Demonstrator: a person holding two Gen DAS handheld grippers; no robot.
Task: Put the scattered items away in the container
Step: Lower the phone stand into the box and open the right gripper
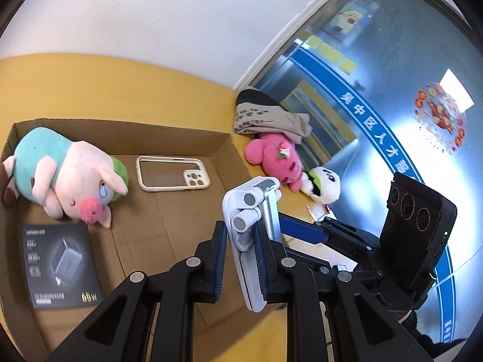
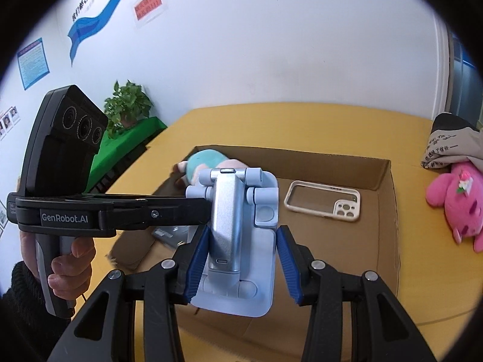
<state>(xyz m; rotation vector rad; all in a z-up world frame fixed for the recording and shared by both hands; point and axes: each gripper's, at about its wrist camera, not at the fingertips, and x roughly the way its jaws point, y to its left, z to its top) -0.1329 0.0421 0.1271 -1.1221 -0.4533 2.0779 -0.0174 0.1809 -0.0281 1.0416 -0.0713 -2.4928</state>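
**Both grippers hold a folding phone stand over the cardboard box**

In the left wrist view, the left gripper [image 1: 240, 252] has its blue-padded fingers [image 1: 219, 253] clamped on the thin edges of a pale blue and silver phone stand [image 1: 246, 238], which stands up between them at lower centre. The right gripper [image 1: 305, 230] reaches in from the right of the frame, one blue finger just behind the stand.

In the right wrist view the same stand [image 2: 238, 235] fills the centre, seen flat-on. The right gripper [image 2: 241, 264] has its fingers [image 2: 196, 267] set at either side of the stand's base plate; the left finger lies against the plate, while whether the right finger presses on it I cannot tell. The left gripper [image 2: 205, 208] comes in level from the left of this frame, its tip at the stand's silver arm, with a hand [image 2: 71, 267] wrapped round its handle at lower left.

The stand hangs above an open cardboard box [image 1: 169, 134] that lies on the yellow worktop [image 1: 90, 90]. Inside the box, in the left wrist view, a plush pig [image 1: 69, 173] in a teal shirt lies at the left, a cream phone case [image 1: 172, 173] sits at centre, and a dark charger box [image 1: 59, 264] lies at lower left.

Outside the box, right of its far corner, a pink plush toy [image 1: 276, 157] lies on the worktop under a heap of folded cloth [image 1: 265, 117], with a white plush toy [image 1: 323, 185] touching it on the lower right.
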